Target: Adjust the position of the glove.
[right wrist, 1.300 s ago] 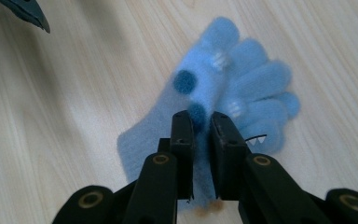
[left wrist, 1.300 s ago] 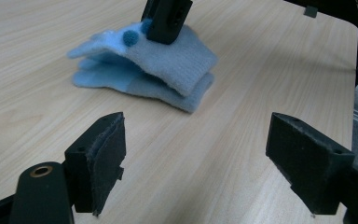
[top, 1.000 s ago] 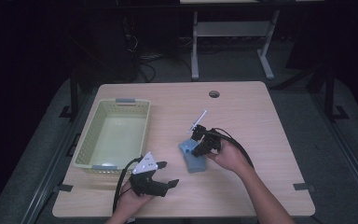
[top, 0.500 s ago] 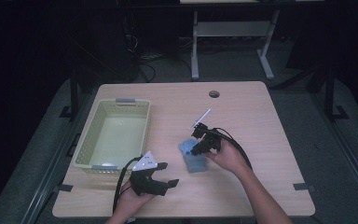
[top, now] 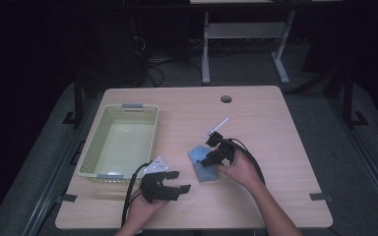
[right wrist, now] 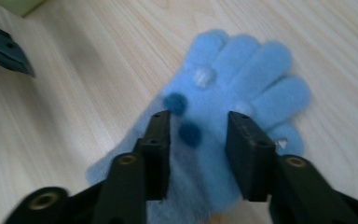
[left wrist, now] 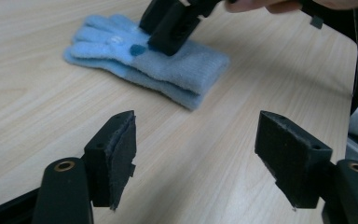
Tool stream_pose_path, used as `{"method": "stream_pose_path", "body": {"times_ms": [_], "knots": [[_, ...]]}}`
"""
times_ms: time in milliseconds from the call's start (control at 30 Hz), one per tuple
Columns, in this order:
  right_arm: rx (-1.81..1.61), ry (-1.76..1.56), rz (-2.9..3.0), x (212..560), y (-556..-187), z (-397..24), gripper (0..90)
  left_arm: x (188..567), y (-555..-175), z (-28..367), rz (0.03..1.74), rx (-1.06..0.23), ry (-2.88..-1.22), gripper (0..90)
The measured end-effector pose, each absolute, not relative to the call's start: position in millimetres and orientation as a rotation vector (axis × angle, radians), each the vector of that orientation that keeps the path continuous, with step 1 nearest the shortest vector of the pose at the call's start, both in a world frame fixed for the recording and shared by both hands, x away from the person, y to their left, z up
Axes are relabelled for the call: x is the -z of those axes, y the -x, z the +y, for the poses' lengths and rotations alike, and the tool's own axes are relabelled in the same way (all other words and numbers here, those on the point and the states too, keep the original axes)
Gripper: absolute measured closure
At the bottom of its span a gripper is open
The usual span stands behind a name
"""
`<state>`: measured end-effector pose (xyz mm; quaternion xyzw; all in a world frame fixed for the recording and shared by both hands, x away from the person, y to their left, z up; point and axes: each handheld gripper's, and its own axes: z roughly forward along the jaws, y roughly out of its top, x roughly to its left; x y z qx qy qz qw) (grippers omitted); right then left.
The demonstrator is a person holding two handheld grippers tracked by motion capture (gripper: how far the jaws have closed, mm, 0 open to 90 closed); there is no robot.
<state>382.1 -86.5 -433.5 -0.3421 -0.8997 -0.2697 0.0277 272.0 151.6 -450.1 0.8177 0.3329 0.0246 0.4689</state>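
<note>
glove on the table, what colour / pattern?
Light blue fuzzy knit glove with dark blue and whitish dots on it; clearest in the right gripper view.

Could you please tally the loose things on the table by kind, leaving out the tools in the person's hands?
Light blue gloves: 1
Pale green baskets: 1
Total: 2

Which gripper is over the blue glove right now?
The right gripper: its jaws straddle the light blue glove, having just opened. The left gripper sits open over bare table, short of the glove.
</note>
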Motion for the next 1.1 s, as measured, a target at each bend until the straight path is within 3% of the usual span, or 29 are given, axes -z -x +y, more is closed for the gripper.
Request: {"method": "stream_pose_path", "body": {"times_ms": [200,367,600,833,1100], "knots": [[0.938,1.163,-2.672,432.5,-376.0,-110.7,43.2,448.3,-278.7,143.0,0.846,-0.062,-2.013,30.5],[0.962,1.244,-2.624,432.2,-368.1,-121.5,44.6,447.9,-288.5,136.5,0.979,-0.056,-1.966,30.5],[1.041,1.337,-2.491,438.6,-359.6,-134.6,50.5,455.1,-305.6,129.3,1.110,0.100,-1.882,35.9],[1.069,1.381,-2.383,448.7,-356.9,-141.4,49.0,464.5,-317.8,128.3,1.218,0.319,-1.742,38.6],[1.088,1.408,-2.282,456.0,-349.8,-145.4,47.8,474.2,-323.4,124.9,1.281,0.393,-1.760,42.1]]}}
